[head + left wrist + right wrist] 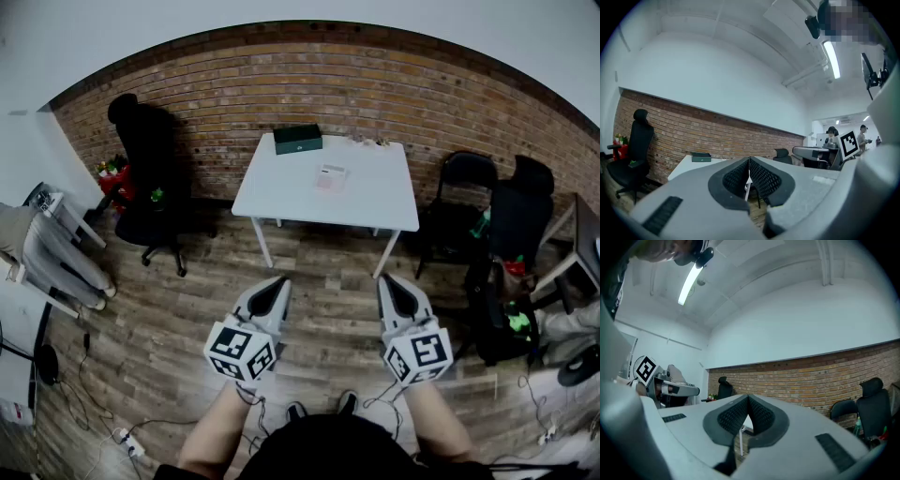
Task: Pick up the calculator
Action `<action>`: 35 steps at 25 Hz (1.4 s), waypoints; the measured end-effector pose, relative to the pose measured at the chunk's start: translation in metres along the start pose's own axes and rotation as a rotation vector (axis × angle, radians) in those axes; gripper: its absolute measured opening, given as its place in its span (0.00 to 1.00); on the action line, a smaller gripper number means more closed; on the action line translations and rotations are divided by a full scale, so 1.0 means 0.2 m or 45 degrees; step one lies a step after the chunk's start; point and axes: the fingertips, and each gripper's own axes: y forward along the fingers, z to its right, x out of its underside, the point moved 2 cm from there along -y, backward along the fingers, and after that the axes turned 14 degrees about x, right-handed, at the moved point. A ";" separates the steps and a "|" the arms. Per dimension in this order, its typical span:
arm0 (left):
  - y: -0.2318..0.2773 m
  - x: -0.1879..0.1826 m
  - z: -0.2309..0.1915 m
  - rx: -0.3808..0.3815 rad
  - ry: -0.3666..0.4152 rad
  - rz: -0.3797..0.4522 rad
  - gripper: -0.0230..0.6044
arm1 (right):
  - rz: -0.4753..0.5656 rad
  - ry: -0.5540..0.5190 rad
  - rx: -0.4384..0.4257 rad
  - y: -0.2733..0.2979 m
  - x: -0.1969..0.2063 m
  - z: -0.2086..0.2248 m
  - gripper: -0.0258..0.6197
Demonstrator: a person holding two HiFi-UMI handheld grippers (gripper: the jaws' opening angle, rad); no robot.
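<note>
Calculator (331, 177), flat, pale pink, lies mid-top on the white square table (281, 192); a dark green box (298, 139) sits at that table's far edge. Left grey gripper (280, 281) and right grey gripper (385, 279) hang short of the table, jaws closed, empty.

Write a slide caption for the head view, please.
Shut left gripper and right gripper face a white square table holding a pink calculator.

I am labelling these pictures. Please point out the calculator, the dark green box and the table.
calculator (331, 177), head view, middle of its face.
box (298, 140), head view, middle of its top.
table (375, 192), head view, bare top right of the calculator.
</note>
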 end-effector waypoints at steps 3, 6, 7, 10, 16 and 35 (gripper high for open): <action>0.10 0.01 0.04 -0.014 0.004 -0.006 0.05 | 0.001 0.011 -0.013 0.02 0.01 0.11 0.04; 0.19 0.01 0.07 -0.026 0.001 -0.013 0.05 | -0.003 0.026 -0.018 0.05 0.02 0.20 0.04; 0.22 0.01 0.07 -0.028 0.002 -0.019 0.05 | -0.008 0.034 -0.018 0.06 0.04 0.23 0.04; 0.28 0.01 0.09 -0.043 0.017 -0.033 0.05 | -0.018 0.064 -0.026 0.10 0.07 0.31 0.04; 0.37 -0.02 0.14 -0.101 0.040 -0.015 0.05 | -0.010 0.165 -0.057 0.13 0.09 0.45 0.05; 0.53 0.21 -0.29 -0.240 -0.130 -0.040 0.34 | -0.112 0.164 -0.010 0.53 0.26 0.69 0.22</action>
